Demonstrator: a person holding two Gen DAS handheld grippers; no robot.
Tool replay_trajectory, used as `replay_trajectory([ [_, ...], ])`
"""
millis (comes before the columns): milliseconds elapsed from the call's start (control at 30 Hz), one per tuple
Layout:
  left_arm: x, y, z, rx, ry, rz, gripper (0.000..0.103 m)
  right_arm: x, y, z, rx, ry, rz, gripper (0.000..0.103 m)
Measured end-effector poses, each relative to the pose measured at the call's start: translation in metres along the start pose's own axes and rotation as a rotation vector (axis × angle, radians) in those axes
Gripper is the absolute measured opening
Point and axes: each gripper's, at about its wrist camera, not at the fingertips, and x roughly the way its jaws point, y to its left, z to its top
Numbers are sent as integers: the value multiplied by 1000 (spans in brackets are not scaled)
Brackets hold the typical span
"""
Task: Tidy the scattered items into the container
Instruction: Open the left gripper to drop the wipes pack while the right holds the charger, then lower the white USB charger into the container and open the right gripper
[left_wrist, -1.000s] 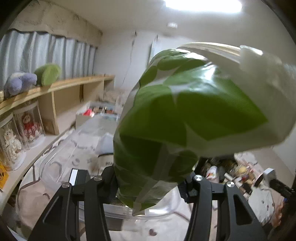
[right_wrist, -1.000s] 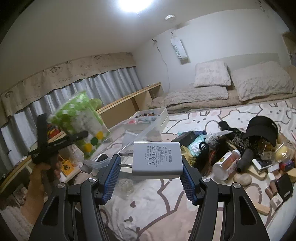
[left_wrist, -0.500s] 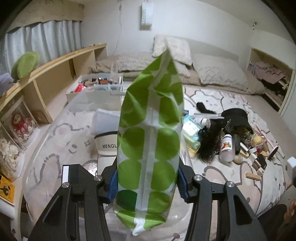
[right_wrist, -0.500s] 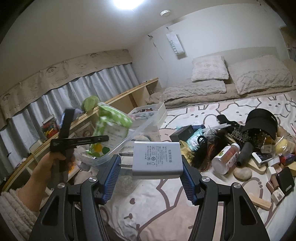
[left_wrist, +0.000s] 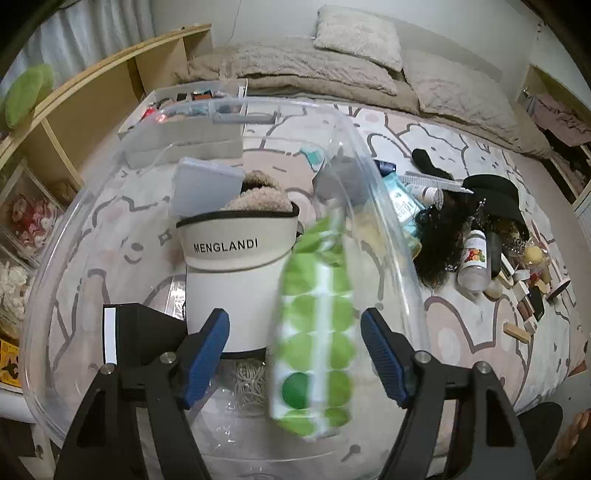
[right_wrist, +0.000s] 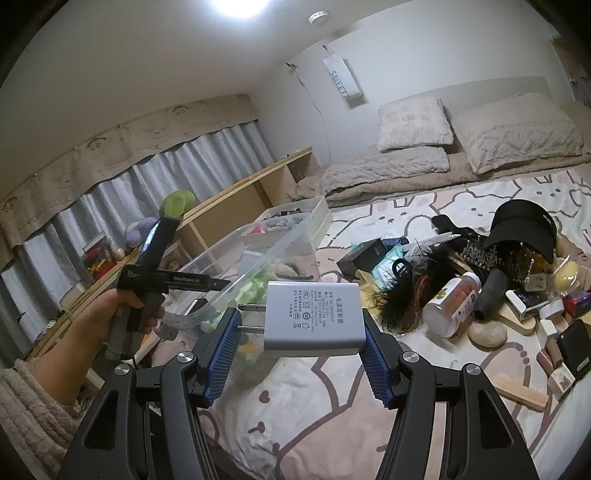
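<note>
My left gripper (left_wrist: 294, 350) points down into the clear plastic bin (left_wrist: 66, 229) and its jaws are opening. The green-dotted white packet (left_wrist: 316, 343) is blurred between the blue pads, free of both, and hangs over the bin floor beside a white cap marked MENGLANDI (left_wrist: 236, 258). In the right wrist view the left gripper (right_wrist: 162, 284) is seen in a hand (right_wrist: 110, 314) over the bin (right_wrist: 251, 258). My right gripper (right_wrist: 295, 347) is shut on a white power adapter (right_wrist: 312, 319), held above the bedspread with its prongs pointing left.
A heap of loose items lies on the bed to the right: a black visor (right_wrist: 521, 225), a dark wig (right_wrist: 413, 291), a white bottle (right_wrist: 450, 306), a stone (right_wrist: 487, 334), a wooden block (right_wrist: 521, 397). A white organiser tray (right_wrist: 295, 221) stands behind the bin; a wooden shelf (right_wrist: 236, 192) runs along the left.
The left gripper has tipped down into the bin and its jaws have parted, letting go of the green-dotted packet. The right gripper has kept still with the adapter.
</note>
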Motion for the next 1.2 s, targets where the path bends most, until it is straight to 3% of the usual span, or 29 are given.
replay_trajectory([
  [233,-20,-2,-9,16,-69,10,74,2,-1,0,3,8,6,63],
  [500,-55,-4,-25,0,-237,-4,74,24,13,7,-28,24,40,63],
  [567,-62,-6,-27,-6,-283,-10,79,30,20,10,-48,22,57,63],
  [667,-72,-5,-30,-20,-357,3,87,46,33,20,-78,28,86,63],
  [933,-85,15,-26,-137,-499,-52,87,95,66,45,-156,66,147,63],
  [1200,-99,25,-26,-150,-605,-35,87,156,102,40,-223,186,194,63],
])
